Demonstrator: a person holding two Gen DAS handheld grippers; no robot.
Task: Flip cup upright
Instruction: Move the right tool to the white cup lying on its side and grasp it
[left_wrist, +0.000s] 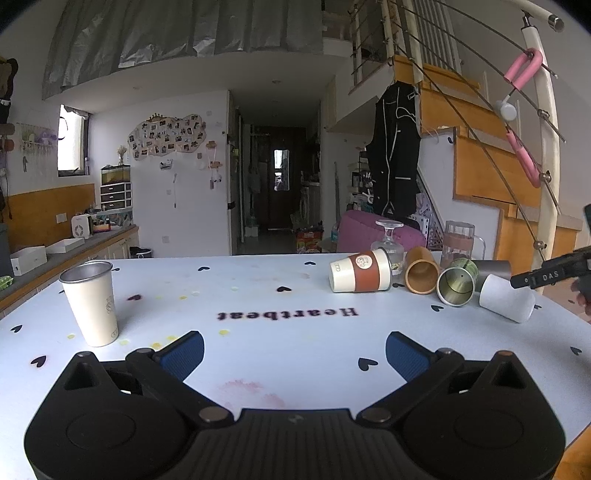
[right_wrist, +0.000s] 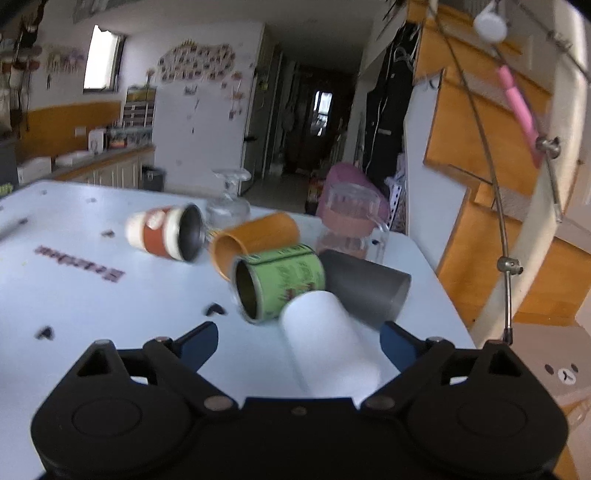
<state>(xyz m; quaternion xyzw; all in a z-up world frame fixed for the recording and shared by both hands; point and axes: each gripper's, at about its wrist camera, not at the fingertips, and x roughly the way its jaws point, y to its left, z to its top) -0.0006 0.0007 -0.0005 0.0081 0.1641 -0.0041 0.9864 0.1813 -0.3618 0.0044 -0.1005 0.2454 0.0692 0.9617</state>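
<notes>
Several cups lie on their sides at the table's far right: a white cup (right_wrist: 327, 341) (left_wrist: 506, 298), a green tin cup (right_wrist: 279, 282) (left_wrist: 457, 283), a grey cup (right_wrist: 365, 288) (left_wrist: 493, 268), an orange cup (right_wrist: 255, 236) (left_wrist: 421, 269) and a white cup with a brown sleeve (right_wrist: 162, 232) (left_wrist: 360, 276). My right gripper (right_wrist: 297, 341) is open, its jaws either side of the white cup, not touching it. My left gripper (left_wrist: 294, 349) is open and empty over the table's near middle. A cream metal cup (left_wrist: 92, 302) stands upright at the left.
An upside-down wine glass (left_wrist: 388, 240) and a glass mug (left_wrist: 459, 240) stand behind the fallen cups. The table (left_wrist: 258, 295) has its right edge close to the cups, with a stair railing (right_wrist: 506, 236) beyond it. A counter (left_wrist: 66, 251) runs along the left.
</notes>
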